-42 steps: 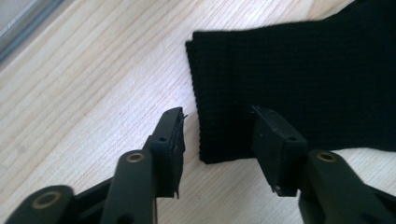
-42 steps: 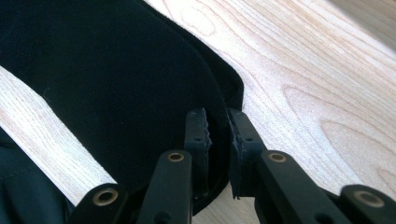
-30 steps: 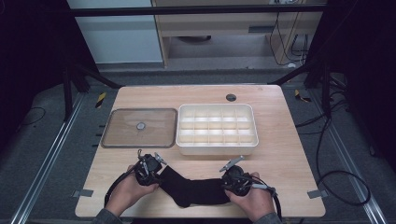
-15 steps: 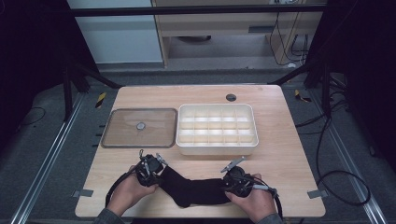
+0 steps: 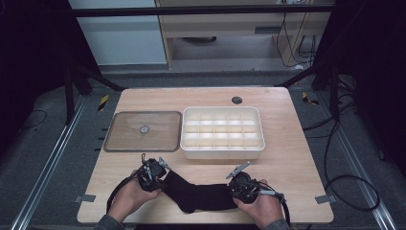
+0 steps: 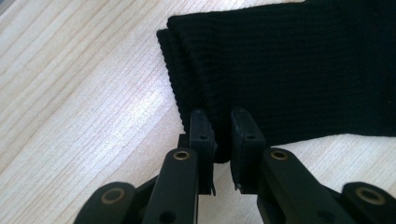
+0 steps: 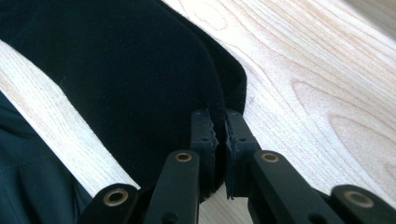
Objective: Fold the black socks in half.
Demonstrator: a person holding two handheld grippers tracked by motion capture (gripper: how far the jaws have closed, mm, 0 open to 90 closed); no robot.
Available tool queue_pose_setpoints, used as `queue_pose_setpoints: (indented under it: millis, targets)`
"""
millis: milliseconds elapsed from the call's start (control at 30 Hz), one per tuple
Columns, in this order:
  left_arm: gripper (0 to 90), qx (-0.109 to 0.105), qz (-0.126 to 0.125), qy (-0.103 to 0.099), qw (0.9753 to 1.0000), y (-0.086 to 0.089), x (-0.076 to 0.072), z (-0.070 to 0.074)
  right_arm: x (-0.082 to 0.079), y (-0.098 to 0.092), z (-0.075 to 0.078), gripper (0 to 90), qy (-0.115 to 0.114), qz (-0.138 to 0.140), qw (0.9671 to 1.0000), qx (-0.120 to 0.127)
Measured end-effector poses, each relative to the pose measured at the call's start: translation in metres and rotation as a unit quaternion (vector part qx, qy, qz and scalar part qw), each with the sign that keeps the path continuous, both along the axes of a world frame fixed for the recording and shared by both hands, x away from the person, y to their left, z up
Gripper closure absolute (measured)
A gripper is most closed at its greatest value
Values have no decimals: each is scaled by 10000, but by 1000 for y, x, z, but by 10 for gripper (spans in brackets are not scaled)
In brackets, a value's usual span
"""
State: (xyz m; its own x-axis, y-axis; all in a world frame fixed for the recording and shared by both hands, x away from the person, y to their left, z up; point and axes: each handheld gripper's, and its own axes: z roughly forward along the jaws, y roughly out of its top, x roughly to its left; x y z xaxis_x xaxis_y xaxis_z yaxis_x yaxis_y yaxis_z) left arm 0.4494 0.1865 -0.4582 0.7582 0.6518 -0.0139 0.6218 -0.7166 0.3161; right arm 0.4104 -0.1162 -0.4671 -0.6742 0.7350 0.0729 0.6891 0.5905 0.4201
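1. The bench (image 5: 297,158) is seen as a pale wooden top. The work is laid along its near edge, directly under and between the two tools.
2. A white divided tray (image 5: 221,149) is placed beyond the right tool, well apart from it. A flat clear lid (image 5: 125,133) is set just beside the tray, beyond the left tool.
3. The black sock (image 5: 201,194) is stretched flat on the bench between the two tools, with a bend near its middle. It is judged to be light, soft and limp, with nothing fragile about it. It can be expected to sag or fold wherever it is not held. A hold at the two ends, as here, is judged best.
4. The left tool (image 6: 223,135) is closed on the ribbed cuff edge of the sock, several layers being pinched between its jaws.
5. The right tool (image 7: 220,133) is clamped on the rounded toe end, the fabric being caught between its jaws.
6. Both hands are brought in from the near edge, low over the bench. The left hand (image 5: 129,196) and the right hand (image 5: 261,208) are angled inward toward each other.
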Motion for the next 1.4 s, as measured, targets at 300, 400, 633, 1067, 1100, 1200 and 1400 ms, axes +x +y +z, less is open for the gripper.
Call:
queue_pose_setpoints:
  millis: [300, 400, 633, 1067, 1100, 1200, 1400]
  targets:
    - [806, -111, -83, -120, 9998, 1, -2, 18, -1, -1, 1, 853, -44, 37, 10000, 31]
    - [805, -139, -68, -156, 9998, 1, -2, 25, -1, -1, 1, 854, -65, 29, 9999, 86]
    - [806, -180, -180, -216, 9994, -2, -3, 44, 0, 4, 1, 853, -106, 8, 9997, 198]
    - [810, -546, -437, -224, 9973, -15, -7, 73, 6, 22, 2, 853, -140, 39, 9995, 295]
    - [810, -589, -463, -234, 9969, -17, -8, 74, 7, 23, 3, 853, -148, 60, 9994, 316]
    - [810, -704, -566, -260, 9956, -25, -12, 77, 9, 26, 3, 853, -133, 13, 9993, 362]
    - [810, -752, -847, -294, 9931, -45, -21, 78, 11, 30, 0, 853, -115, -33, 9991, 395]
